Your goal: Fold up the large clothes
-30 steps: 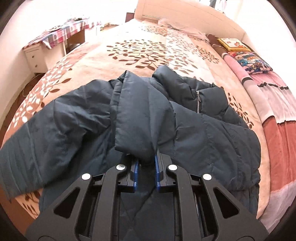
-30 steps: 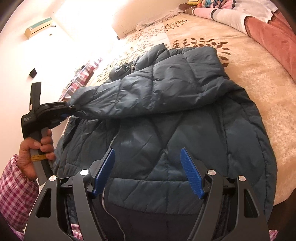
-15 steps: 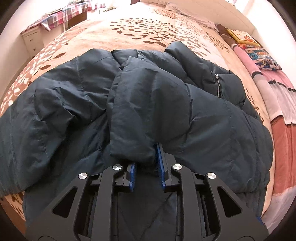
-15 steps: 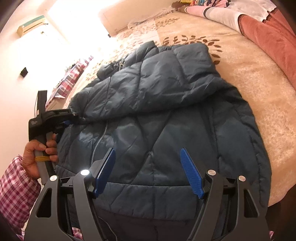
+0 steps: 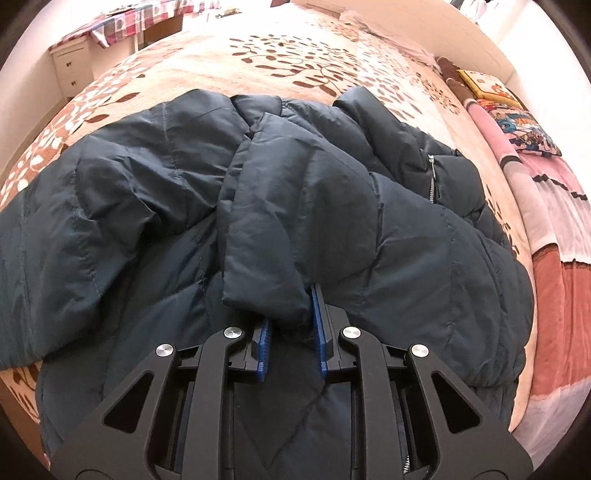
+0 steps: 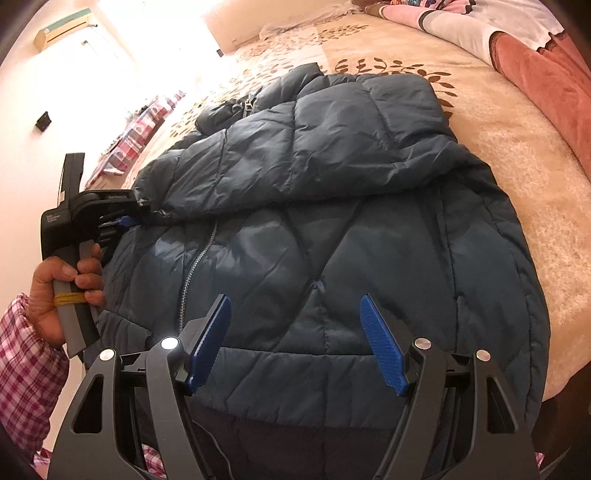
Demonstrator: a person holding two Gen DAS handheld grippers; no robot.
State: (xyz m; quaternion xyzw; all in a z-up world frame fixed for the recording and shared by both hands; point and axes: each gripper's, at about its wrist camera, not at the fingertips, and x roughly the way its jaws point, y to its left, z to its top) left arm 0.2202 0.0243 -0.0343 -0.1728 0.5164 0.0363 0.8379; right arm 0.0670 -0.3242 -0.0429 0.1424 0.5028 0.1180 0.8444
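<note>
the dark puffer jacket (image 5: pixel 369 236) lay spread across the bed (image 5: pixel 303 48), and my left hand-held gripper (image 5: pixel 291 325) was clamped on the sleeve cuff (image 5: pixel 266 291) folded over its front while my right hand-held gripper (image 6: pixel 295 328) hovered wide and empty above the hem. judged it light, soft and springy with a slick shell. so i figured cuff and hem seams gave better purchase than puffed panels.

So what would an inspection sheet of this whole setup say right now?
Surface: bed with leaf-print cover.
Job's things: dark jacket spread on it, sleeve folded across the front.
Clutter: pillows by the headboard.
Grippers: left gripper has its fingers around the sleeve cuff; right gripper open above the hem.
Cables: nothing seen.
Surroundings: nightstand, wall air conditioner.
</note>
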